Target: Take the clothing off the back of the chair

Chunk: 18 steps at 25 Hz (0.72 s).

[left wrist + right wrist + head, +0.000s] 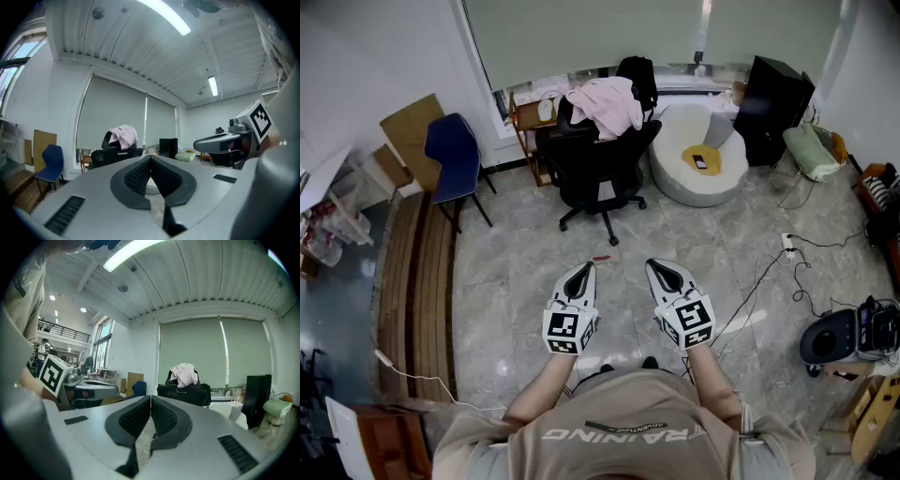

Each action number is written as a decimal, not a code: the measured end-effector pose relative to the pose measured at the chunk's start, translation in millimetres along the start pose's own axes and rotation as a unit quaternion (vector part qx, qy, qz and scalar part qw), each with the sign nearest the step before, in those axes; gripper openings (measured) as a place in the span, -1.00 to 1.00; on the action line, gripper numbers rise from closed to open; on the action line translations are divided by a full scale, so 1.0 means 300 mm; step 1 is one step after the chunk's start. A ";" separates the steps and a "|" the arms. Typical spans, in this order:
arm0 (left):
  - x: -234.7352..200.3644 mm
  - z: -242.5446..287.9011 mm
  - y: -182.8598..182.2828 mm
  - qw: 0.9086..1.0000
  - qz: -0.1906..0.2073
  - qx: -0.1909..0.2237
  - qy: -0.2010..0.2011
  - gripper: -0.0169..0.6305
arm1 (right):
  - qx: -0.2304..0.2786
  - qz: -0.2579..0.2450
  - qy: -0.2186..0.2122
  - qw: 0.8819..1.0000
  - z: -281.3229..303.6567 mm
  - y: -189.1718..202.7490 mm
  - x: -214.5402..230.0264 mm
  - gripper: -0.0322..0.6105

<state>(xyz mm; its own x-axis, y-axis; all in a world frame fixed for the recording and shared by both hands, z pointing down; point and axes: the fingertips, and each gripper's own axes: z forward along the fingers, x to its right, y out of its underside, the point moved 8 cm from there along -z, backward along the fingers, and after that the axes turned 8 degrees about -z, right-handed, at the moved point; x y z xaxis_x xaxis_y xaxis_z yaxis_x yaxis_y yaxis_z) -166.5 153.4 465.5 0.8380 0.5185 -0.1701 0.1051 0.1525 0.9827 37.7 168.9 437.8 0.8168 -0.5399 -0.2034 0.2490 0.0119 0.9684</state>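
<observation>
A: By the window at the far end of the room, pink clothing [607, 103] is draped over the top of the back of the black office chair [598, 173]. It sits bunched up, and nothing is touching it.

B: Tool state?

A: Left gripper [586, 268] is clenched, jaws pressed together with nothing between them. Right gripper [655, 266] is the same: jaws together, empty.

B: Where are they relative to the chair?

A: Side by side low in front of the person, one in each hand, both pointing toward the chair and well apart from it. There's bare tiled floor [534, 253] between.

B: Do the gripper views agree?

A: Yes. In the left gripper view the pads meet along their length, and the clothing shows beyond them, up and left of the jaw line. In the right gripper view the pads also meet, with the clothing up and right of the jaw line.

B: Anything near the chair?

A: A blue chair [453, 155] is to its left. A white round seat [675, 173] with a yellow cushion [701, 157] is just beside it on the right, and a black cabinet [776, 105] is past that. A cable [769, 272] runs across the floor on the right side.
</observation>
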 end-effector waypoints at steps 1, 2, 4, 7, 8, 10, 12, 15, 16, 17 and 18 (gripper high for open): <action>-0.007 -0.009 0.009 1.000 -0.003 -0.003 0.000 -0.92 | -0.004 0.001 0.000 1.000 0.001 0.005 -0.011 -0.80; -0.014 -0.017 0.018 1.000 -0.005 -0.006 0.000 -0.92 | -0.007 0.001 0.001 1.000 0.002 0.010 -0.020 -0.80; -0.027 -0.028 0.035 1.000 -0.010 -0.012 0.001 -0.92 | -0.013 0.002 0.004 1.000 0.009 0.019 -0.033 -0.80; -0.043 -0.035 0.058 1.000 -0.016 -0.024 -0.001 -0.92 | -0.017 0.006 0.006 1.000 0.023 0.027 -0.036 -0.80; -0.050 -0.033 0.061 1.000 -0.018 -0.026 -0.003 -0.92 | -0.018 0.008 0.005 1.000 0.030 0.029 -0.033 -0.80; -0.065 -0.021 0.059 0.999 -0.018 -0.027 -0.008 -0.92 | -0.019 0.011 0.000 1.000 0.051 0.034 -0.021 -0.80; -0.077 -0.003 0.049 0.999 -0.015 -0.026 -0.015 -0.92 | -0.017 0.013 -0.005 1.000 0.073 0.040 -0.006 -0.80; -0.083 0.042 0.028 1.000 -0.008 -0.018 -0.024 -0.92 | -0.004 0.009 -0.013 1.000 0.107 0.043 0.034 -0.80; -0.087 0.065 0.022 1.000 -0.006 -0.015 -0.027 -0.92 | -0.002 0.003 -0.016 1.000 0.124 0.046 0.052 -0.80; -0.091 0.090 0.016 0.999 -0.005 -0.014 -0.030 -0.92 | -0.002 -0.003 -0.018 1.000 0.143 0.051 0.070 -0.80; -0.096 0.116 0.009 0.999 -0.004 -0.013 -0.032 -0.92 | -0.003 -0.008 -0.020 1.000 0.162 0.054 0.089 -0.80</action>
<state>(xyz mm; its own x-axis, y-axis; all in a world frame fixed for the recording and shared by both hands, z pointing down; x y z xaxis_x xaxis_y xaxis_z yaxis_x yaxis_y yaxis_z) -171.8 109.7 475.8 0.8694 0.4629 -0.1730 0.0991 0.1797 0.9787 38.3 113.6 455.1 0.7919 -0.5726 -0.2122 0.2647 0.0086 0.9643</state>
